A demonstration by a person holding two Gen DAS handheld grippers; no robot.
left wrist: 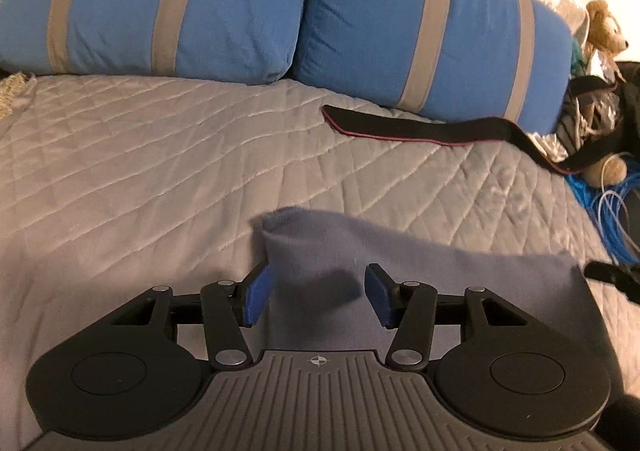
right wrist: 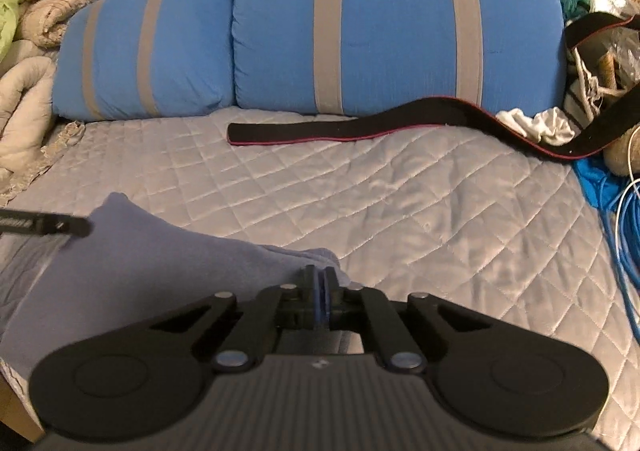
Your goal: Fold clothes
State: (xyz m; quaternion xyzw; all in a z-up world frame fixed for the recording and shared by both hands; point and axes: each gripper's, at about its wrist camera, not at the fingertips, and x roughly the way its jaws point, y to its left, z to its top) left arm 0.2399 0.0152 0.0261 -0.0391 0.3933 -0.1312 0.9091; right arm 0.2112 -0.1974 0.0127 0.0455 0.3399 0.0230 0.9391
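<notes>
Right now the grey-blue garment point(right wrist: 132, 263) lies at the near edge of the quilted bedspread point(left wrist: 140, 155), bunched w/ one corner lifted. In the right wrist view the right gripper point(right wrist: 319, 297) has its pads pressed together on a fold of that cloth, so it's clamped on the garment's edge. The left gripper point(left wrist: 318, 301) sits w/ jaws apart; the fabric rises between the blue pads point(left wrist: 256, 301) and looks to brush the left one, but the other pad stands clear, so no pinch on that side as far as I can judge.

Risks from here, imo:
- Only one side is gripped. If the right hand lifts or pulls before the left closes, the cloth will prob swing and twist, and the fold line goes crooked.
- Right grip seems to catch a thick bunch, maybe more than one layer; spreading it could drag hidden layers along.
- Left jaws closing on a loose ridge could grab too little and slip off.

Further out: a black strap w/ red edging point(right wrist: 360, 127) lies across the spread near the blue striped pillows point(left wrist: 168, 7), well apart from the garment, so no snag for now. Blue cables point(right wrist: 624, 219) and a plush toy point(left wrist: 602, 27) sit at the right edge of the bed.
</notes>
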